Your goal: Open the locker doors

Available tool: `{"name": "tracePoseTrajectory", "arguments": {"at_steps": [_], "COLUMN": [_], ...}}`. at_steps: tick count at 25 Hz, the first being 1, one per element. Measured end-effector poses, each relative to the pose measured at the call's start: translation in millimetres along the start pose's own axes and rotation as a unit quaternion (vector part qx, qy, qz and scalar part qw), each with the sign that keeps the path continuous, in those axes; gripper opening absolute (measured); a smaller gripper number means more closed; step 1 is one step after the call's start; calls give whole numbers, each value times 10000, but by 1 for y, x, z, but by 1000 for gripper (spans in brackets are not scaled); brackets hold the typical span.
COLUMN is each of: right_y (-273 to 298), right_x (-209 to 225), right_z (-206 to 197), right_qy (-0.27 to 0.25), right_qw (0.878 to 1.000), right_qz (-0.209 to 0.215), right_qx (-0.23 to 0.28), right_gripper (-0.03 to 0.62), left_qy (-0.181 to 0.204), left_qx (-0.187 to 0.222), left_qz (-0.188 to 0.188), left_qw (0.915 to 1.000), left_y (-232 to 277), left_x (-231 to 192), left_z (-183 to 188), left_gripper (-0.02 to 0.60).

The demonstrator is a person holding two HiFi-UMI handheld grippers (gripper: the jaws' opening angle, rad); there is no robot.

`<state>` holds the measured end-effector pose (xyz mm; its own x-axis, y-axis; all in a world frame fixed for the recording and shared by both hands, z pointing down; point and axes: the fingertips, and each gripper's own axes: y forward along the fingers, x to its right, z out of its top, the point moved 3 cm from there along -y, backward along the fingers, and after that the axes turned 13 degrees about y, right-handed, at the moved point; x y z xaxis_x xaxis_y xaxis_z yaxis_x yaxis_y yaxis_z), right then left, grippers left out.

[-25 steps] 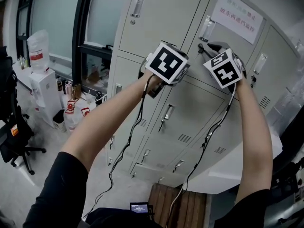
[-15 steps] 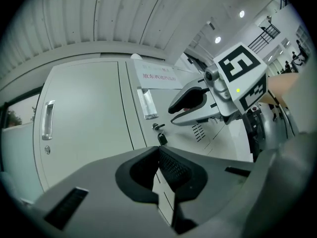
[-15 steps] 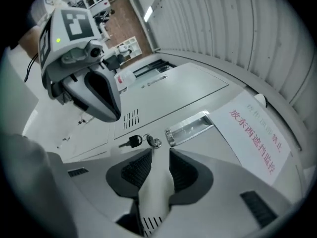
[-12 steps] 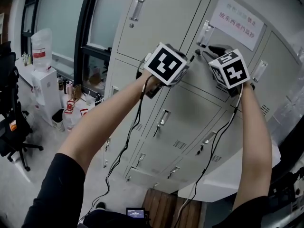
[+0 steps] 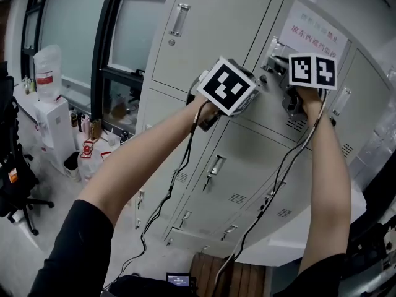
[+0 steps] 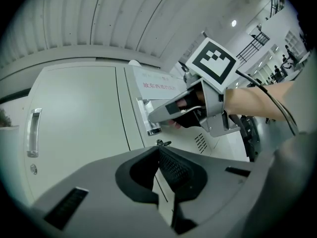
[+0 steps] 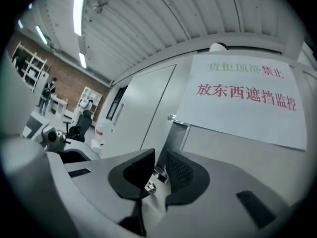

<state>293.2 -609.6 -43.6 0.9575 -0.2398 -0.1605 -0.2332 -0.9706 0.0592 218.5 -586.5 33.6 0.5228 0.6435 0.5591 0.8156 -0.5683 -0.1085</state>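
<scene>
Grey lockers (image 5: 247, 147) fill the head view, all doors closed. The upper middle door carries a paper sign (image 5: 312, 33) and a recessed metal handle (image 5: 272, 47). My right gripper (image 5: 278, 64) is at that handle. In the right gripper view its jaws (image 7: 159, 165) have just been closing, with the lower end of the handle (image 7: 176, 130) between the pads and a small key lock (image 7: 148, 186) just below. My left gripper (image 5: 258, 84) hovers beside it, near the lock (image 6: 161, 143), jaws (image 6: 159, 155) together and empty. The left gripper view shows the right gripper (image 6: 151, 118) on the handle.
The upper left door has its own handle (image 6: 33, 133). Lower doors with handles (image 5: 215, 164) lie beneath my arms. A water dispenser (image 5: 46, 73), floor bottles (image 5: 93, 144) and an office chair (image 5: 12, 178) stand at left. A white table edge (image 5: 297, 228) is at lower right.
Both grippers have risen along the lockers. The right one rolled until its marker cube stood square, reached the upper middle door's handle and narrowed its jaws around it.
</scene>
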Motion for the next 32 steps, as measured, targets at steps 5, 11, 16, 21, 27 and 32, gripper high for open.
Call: {"name": "tracePoseTrajectory", "arguments": {"at_steps": [5, 11, 16, 21, 27, 32], "right_y": [6, 16, 25, 25, 25, 22], "right_x": [3, 5, 3, 4, 4, 3], "right_z": [10, 10, 10, 9, 9, 8], "right_qy": [720, 1034, 1413, 1713, 1787, 1747], "right_qw": [9973, 9942, 9891, 9847, 9835, 9842], "right_qz": [-54, -285, -340, -185, -66, -29], "right_qx": [98, 114, 217, 253, 283, 281], "right_gripper": [86, 75, 74, 71, 60, 57], "left_qy": [49, 63, 74, 10, -93, -54], "left_qx": [101, 113, 157, 159, 125, 179], "left_qz": [-111, -193, -222, -217, -281, -246], "left_qw": [9999, 9997, 9996, 9996, 9995, 9995], "left_y": [5, 10, 13, 14, 13, 12], "left_x": [1, 1, -2, -7, -9, -11], "left_z": [1, 0, 2, -2, -8, -7], "left_gripper": [18, 18, 18, 18, 18, 18]}}
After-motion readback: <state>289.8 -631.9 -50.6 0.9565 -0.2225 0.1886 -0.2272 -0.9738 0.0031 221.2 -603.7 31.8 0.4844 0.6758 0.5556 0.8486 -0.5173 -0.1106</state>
